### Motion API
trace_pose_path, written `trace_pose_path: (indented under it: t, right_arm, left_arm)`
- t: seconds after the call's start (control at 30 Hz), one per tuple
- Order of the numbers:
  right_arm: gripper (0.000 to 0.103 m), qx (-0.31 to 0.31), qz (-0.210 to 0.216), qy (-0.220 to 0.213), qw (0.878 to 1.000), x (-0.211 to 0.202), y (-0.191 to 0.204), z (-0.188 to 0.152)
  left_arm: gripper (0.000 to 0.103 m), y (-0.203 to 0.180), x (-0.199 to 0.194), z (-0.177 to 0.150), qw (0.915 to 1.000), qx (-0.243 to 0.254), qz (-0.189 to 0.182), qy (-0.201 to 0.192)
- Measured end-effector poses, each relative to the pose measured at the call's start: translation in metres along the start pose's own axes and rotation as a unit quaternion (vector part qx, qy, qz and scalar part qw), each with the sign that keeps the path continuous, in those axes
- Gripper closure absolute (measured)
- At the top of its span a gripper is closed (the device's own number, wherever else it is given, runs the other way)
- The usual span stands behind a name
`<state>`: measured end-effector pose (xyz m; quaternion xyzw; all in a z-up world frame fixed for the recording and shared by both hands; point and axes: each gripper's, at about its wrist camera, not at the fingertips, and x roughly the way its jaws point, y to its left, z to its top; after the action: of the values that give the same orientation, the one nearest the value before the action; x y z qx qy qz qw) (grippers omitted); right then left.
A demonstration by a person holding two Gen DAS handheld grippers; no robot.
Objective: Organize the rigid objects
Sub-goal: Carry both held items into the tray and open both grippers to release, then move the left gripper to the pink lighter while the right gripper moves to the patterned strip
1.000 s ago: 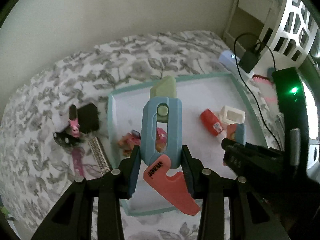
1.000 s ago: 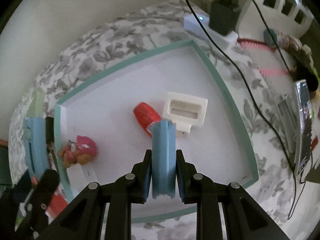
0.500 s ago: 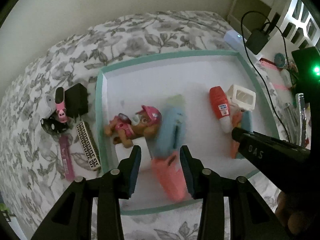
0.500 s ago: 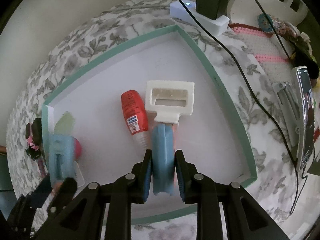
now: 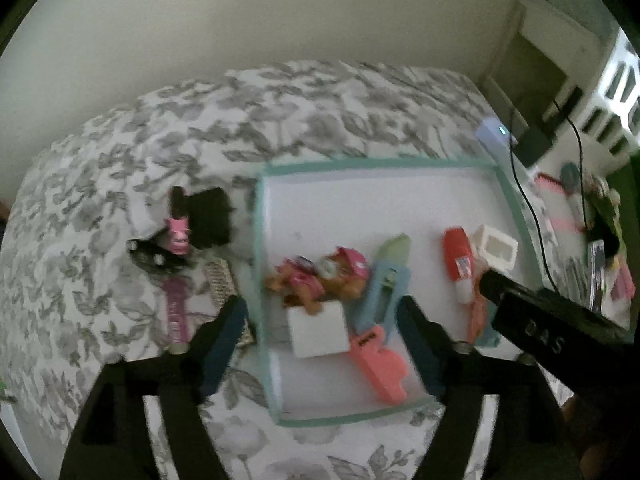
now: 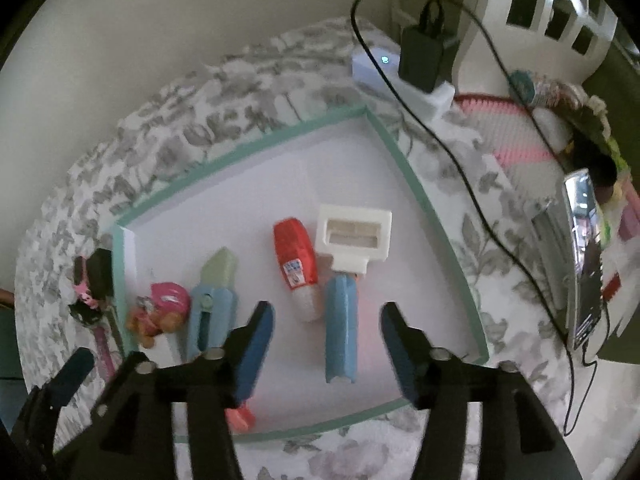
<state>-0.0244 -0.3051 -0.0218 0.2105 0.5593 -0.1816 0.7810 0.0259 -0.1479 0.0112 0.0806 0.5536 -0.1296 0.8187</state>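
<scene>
A white tray with a teal rim (image 5: 260, 264) (image 6: 420, 196) lies on the flowered bedspread. In it lie a blue, green and coral toy knife (image 5: 380, 292) (image 6: 212, 304), a pink pup figure (image 5: 320, 276) (image 6: 160, 312) on a white block (image 5: 318, 330), a red bottle (image 5: 458, 256) (image 6: 298, 256), a white holder (image 5: 496, 246) (image 6: 354, 236) and a blue bar (image 6: 340, 332). My left gripper (image 5: 320, 336) is open above the tray's near left part. My right gripper (image 6: 328, 348) is open around the blue bar without touching it.
Left of the tray lie a black box (image 5: 210, 216), a small pink-and-black toy (image 5: 176, 232), a pink strip (image 5: 176, 312) and a patterned bar (image 5: 220, 280). A white power strip with a black plug (image 6: 416, 60) and cable sits at the far right.
Both grippers have opened and drawn back. The left one let the toy knife down in the tray beside the pup figure; the right one released the blue bar below the white holder.
</scene>
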Motion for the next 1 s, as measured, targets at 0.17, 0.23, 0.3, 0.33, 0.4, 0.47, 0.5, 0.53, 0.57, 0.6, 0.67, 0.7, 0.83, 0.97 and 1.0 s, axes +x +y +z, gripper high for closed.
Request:
trace_pose_path:
  t: [0.17, 0.23, 0.3, 0.33, 0.4, 0.47, 0.5, 0.53, 0.57, 0.6, 0.67, 0.7, 0.83, 0.97, 1.0]
  right_arm:
    - [0.012, -0.015, 0.010, 0.001, 1.000, 0.000, 0.009, -0.002]
    - [0.008, -0.019, 0.019, 0.007, 1.000, 0.005, 0.013, -0.003]
    - [0.003, -0.023, 0.024, 0.006, 0.999, 0.006, 0.015, -0.004]
    - [0.001, -0.025, 0.026, 0.003, 0.999, 0.005, 0.016, -0.004]
    - [0.000, -0.026, 0.031, -0.003, 0.999, 0.003, 0.017, -0.004]
    - [0.000, -0.023, 0.038, -0.004, 0.999, 0.003, 0.018, -0.004]
    - [0.000, -0.020, 0.044, -0.003, 0.999, 0.004, 0.018, -0.004]
    - [0.000, -0.018, 0.045, -0.003, 0.999, 0.003, 0.018, -0.005]
    - [0.000, -0.017, 0.047, -0.003, 0.999, 0.004, 0.019, -0.005]
    - [0.000, -0.017, 0.048, -0.004, 0.999, 0.004, 0.020, -0.005]
    - [0.000, -0.021, 0.051, -0.004, 0.998, 0.004, 0.023, -0.005]
    - [0.000, -0.023, 0.051, -0.004, 0.998, 0.004, 0.025, -0.005]
    - [0.000, -0.044, 0.050, -0.005, 0.998, 0.004, 0.039, -0.008]
    - [0.000, -0.082, 0.070, -0.008, 0.994, 0.002, 0.065, -0.013]
    - [0.000, -0.095, 0.080, -0.007, 0.992, 0.002, 0.075, -0.016]
  left_arm:
    - [0.011, 0.025, -0.006, 0.005, 0.9988, -0.040, 0.026, -0.011]
    - [0.010, 0.034, -0.003, 0.005, 0.9982, -0.053, 0.027, -0.009]
    - [0.009, 0.043, 0.002, 0.005, 0.9972, -0.070, 0.027, 0.000]
    - [0.009, 0.046, 0.005, 0.005, 0.9968, -0.075, 0.029, 0.003]
    - [0.007, 0.052, 0.010, 0.003, 0.9953, -0.090, 0.034, 0.011]
    - [0.003, 0.063, 0.015, 0.002, 0.9929, -0.110, 0.037, 0.023]
    - [0.003, 0.066, 0.016, 0.002, 0.9922, -0.117, 0.035, 0.025]
    - [0.003, 0.073, 0.016, 0.002, 0.9908, -0.130, 0.030, 0.026]
    - [0.003, 0.077, 0.015, 0.002, 0.9899, -0.137, 0.026, 0.025]
    - [0.003, 0.080, 0.014, 0.002, 0.9890, -0.144, 0.024, 0.024]
    - [0.003, 0.090, 0.010, 0.003, 0.9871, -0.158, 0.023, 0.017]
    - [0.003, 0.094, 0.009, 0.003, 0.9865, -0.161, 0.024, 0.015]
    - [0.003, 0.118, 0.003, 0.005, 0.9839, -0.175, 0.036, 0.007]
    - [0.003, 0.150, -0.004, 0.002, 0.9795, -0.192, 0.059, -0.002]
    - [0.003, 0.158, -0.005, 0.001, 0.9783, -0.197, 0.066, -0.003]
